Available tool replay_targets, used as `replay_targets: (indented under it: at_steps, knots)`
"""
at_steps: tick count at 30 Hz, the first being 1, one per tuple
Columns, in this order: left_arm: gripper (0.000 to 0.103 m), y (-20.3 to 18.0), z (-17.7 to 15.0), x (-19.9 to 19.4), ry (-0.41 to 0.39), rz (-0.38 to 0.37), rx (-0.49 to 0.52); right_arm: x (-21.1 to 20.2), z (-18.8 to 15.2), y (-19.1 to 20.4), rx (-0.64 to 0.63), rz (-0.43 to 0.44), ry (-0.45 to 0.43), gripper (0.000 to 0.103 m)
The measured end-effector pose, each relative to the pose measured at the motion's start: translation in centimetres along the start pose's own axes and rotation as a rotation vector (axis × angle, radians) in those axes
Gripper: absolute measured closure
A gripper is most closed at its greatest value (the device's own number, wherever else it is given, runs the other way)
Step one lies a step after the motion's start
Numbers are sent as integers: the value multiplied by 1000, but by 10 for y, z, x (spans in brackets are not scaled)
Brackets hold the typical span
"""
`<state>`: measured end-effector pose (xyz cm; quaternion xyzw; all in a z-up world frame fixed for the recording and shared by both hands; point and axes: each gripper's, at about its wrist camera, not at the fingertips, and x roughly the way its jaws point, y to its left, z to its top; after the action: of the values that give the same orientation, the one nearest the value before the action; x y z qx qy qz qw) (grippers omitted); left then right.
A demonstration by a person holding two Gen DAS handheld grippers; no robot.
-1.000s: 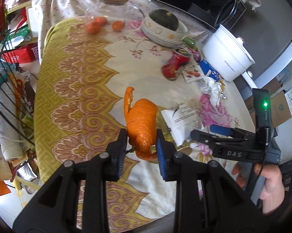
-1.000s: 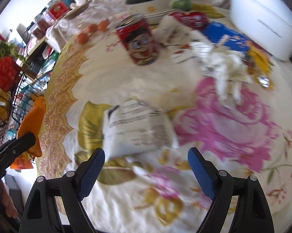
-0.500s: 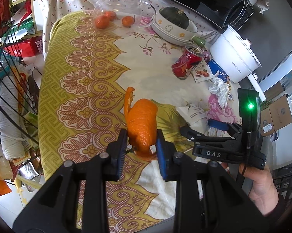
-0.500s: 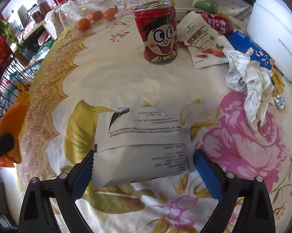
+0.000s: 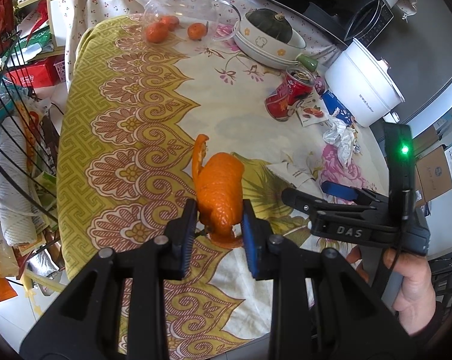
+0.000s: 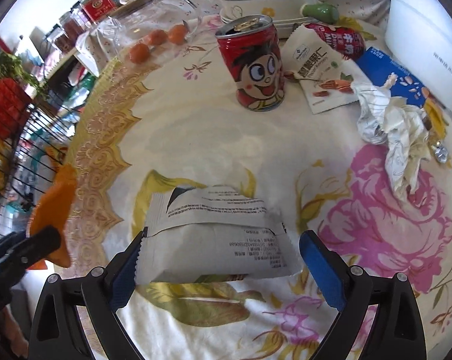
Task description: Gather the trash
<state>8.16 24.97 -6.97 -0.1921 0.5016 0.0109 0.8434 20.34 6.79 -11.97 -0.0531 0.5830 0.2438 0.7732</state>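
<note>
My left gripper (image 5: 216,231) is shut on a curl of orange peel (image 5: 219,192), held above the near part of the tablecloth. The peel (image 6: 54,210) also shows at the left edge of the right wrist view. My right gripper (image 6: 222,264) stands open and straddles a flat white snack wrapper (image 6: 216,240) lying on the cloth; the left pad is close to the wrapper's edge, the right pad is clear of it. In the left wrist view the right gripper (image 5: 319,192) is at the right, held by a hand (image 5: 412,288).
Farther back stand a red drink can (image 6: 256,69), a nut packet (image 6: 322,69), crumpled paper (image 6: 397,126) and a blue packet (image 6: 397,75). A white cooker (image 5: 364,84), stacked bowls with a squash (image 5: 268,39), a glass jar (image 5: 189,9) and tangerines (image 5: 156,33) sit at the back. A wire rack (image 5: 12,126) stands left.
My right gripper has moved in over the white wrapper and its jaws have spread a little wider. The left gripper has kept its hold on the peel.
</note>
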Motion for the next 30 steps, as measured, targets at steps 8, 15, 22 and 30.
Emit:
replay_targets:
  at_steps: [8,15,22,30]
  knots:
    - [72,-1,0,1,2,2,2,4,-4,-7,17,-4,-9,4]
    - [72,-9,0,1,0,-2,12,-15,-9,-15,5,4,-31,7]
    - [72,-25,-1,5,7,-2,39,-37,-12,-36,43,15,-53,8]
    - [72,-46,-2,10,10,-12,71,-54,-19,-63,70,-17,-70,12]
